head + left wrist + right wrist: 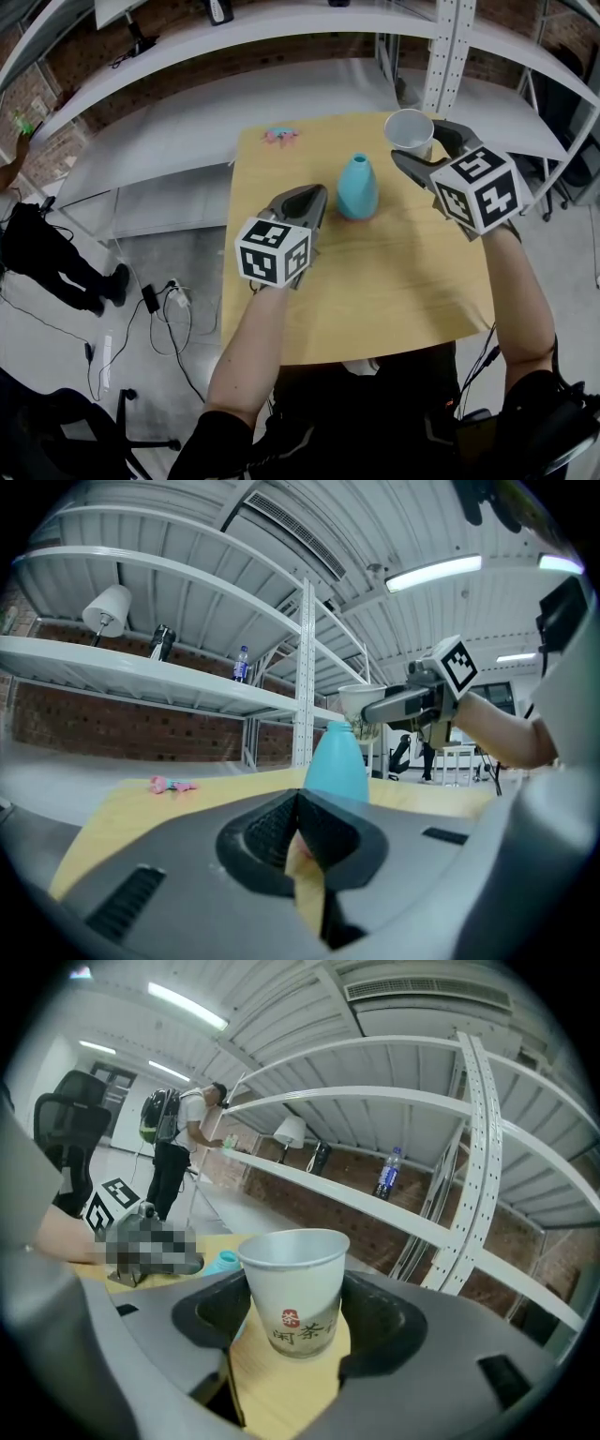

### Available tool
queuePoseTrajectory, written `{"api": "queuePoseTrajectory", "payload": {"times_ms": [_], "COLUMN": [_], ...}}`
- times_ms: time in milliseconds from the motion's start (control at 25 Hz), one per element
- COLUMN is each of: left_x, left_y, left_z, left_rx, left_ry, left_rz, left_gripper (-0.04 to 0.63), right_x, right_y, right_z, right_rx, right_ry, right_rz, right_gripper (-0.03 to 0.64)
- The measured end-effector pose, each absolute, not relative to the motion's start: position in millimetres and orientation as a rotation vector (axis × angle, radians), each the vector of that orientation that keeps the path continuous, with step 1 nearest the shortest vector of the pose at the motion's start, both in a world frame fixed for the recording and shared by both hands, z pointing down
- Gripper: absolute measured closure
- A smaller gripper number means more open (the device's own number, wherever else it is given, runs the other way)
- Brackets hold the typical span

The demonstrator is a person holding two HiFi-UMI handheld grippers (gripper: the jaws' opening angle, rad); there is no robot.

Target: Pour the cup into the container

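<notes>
Tongs nearest the person, the left gripper (317, 195), are clenched on nothing and hover over the wooden table (375, 300) at about seven o'clock from the blue container (357, 187). That container stands upright near the table's middle, with a narrow mouth at its top. At about two o'clock from it the right gripper (422, 148) grasps the paper cup (409, 129) by its lower wall and holds it upright, clear of the tabletop and beside the container's mouth rather than over it. I'd judge the cup light and thin-walled, easy to crush or let slip, so a gentle hold low on the sides, as now, suits it. The tip will want care over so small an opening. What the cup holds I cannot see. Farther off, at eleven o'clock, a small pink thing (280, 136) lies by the far edge, with white shelving (281, 28) beyond. I count one cup, one container and two grippers.
</notes>
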State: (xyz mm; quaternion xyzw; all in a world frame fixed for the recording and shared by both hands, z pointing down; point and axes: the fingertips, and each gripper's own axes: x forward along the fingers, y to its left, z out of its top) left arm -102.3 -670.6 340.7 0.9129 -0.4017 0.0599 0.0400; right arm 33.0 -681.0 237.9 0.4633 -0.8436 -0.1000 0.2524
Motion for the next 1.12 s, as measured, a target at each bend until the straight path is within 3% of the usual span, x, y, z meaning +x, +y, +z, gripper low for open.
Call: {"api": "queuePoseTrajectory", "payload": {"times_ms": [1120], "left_x": [-98.8], "left_y": [-668.2], "left_z": [342.8], "left_rx": [2.817], "left_ry": [-1.2], "left_rz": [0.189], "left_gripper": [0.595], "right_x": [2.2], "right_y": [-689.1], "right_z": [259.6], "right_rx": [1.052], "right_ry": [-1.87], "right_rz": [-0.616], "right_gripper": [0.31]}}
